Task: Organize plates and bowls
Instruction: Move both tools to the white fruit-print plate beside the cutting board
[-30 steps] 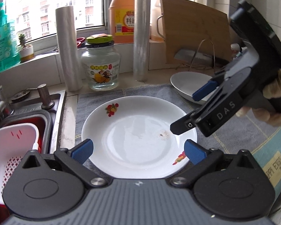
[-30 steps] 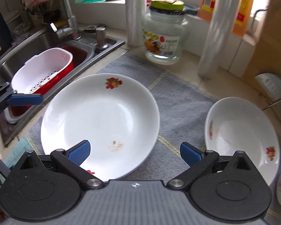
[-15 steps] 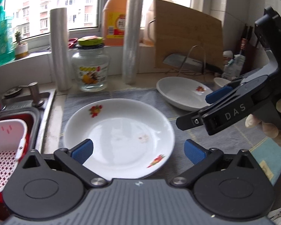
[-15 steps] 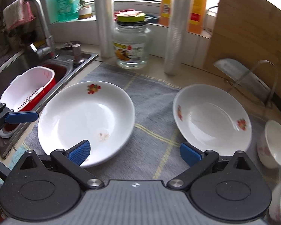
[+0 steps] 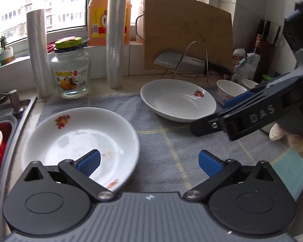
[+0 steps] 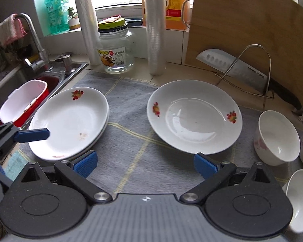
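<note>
A stack of two white fruit-print plates (image 6: 70, 123) lies at the left of the grey mat, near the sink; it shows in the left wrist view (image 5: 80, 141) too. A single white plate (image 6: 194, 119) lies at the mat's right, also in the left wrist view (image 5: 177, 100). Several white bowls (image 6: 276, 137) stand at the far right. My left gripper (image 5: 149, 162) is open and empty, low over the stack's near right edge. My right gripper (image 6: 144, 163) is open and empty, above the mat just in front of the single plate.
A glass jar (image 6: 116, 48), two film rolls (image 6: 155, 28), an oil jug and a wooden board (image 6: 248, 34) with a cleaver on a wire rack (image 6: 232, 68) line the back. The sink with a red-and-white basket (image 6: 22, 100) and tap is at left.
Both grippers have pulled back and swung right: the stacked plates slid left in both views, and the single plate and bowls came into view. Both stayed open.
</note>
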{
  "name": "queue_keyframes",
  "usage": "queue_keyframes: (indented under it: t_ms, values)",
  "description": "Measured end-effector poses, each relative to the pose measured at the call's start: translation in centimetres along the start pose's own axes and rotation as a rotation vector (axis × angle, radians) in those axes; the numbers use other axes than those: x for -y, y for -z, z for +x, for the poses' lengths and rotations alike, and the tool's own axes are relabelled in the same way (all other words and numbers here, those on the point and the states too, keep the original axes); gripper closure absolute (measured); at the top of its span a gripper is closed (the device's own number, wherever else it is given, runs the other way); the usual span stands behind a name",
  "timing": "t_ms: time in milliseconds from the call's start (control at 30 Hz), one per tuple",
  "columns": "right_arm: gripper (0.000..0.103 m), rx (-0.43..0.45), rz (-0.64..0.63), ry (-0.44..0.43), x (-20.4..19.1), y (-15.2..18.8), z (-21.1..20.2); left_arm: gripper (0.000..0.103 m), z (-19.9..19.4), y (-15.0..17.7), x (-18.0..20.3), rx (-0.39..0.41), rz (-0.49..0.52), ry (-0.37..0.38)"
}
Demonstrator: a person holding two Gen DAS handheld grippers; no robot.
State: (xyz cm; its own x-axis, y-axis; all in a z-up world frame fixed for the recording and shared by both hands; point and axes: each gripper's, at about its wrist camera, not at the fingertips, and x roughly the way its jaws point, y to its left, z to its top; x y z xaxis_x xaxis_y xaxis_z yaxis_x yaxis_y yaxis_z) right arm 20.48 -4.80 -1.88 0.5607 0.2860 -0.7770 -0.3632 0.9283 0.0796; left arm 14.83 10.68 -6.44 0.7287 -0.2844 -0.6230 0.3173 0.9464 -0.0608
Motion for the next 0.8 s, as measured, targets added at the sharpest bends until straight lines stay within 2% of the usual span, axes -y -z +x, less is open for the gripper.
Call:
queue_keyframes:
  t_ms: [333, 500, 633, 800]
  values:
    - [0.0, 0.031, -0.09, -0.055, 8.5, -1.0, -0.4, 0.001, 4.4, -2.1, 6.8, -0.012, -0.007, -0.112]
    - [0.0, 0.024, -0.11, -0.125, 11.5, -2.0, 0.6, 0.001, 7.3, -2.3, 9.5, -0.048, 0.017, -0.152]
    - [0.0, 0.014, -0.098, -0.146, 13.0, -2.9, 1.4, 0.001, 9.7, -2.4, 10.2, -0.076, 0.005, -0.141]
    - [0.0, 0.011, -0.077, -0.114, 13.8, -4.2, 1.9, 0.001, 12.5, -2.6, 9.5, -0.104, -0.024, -0.119]
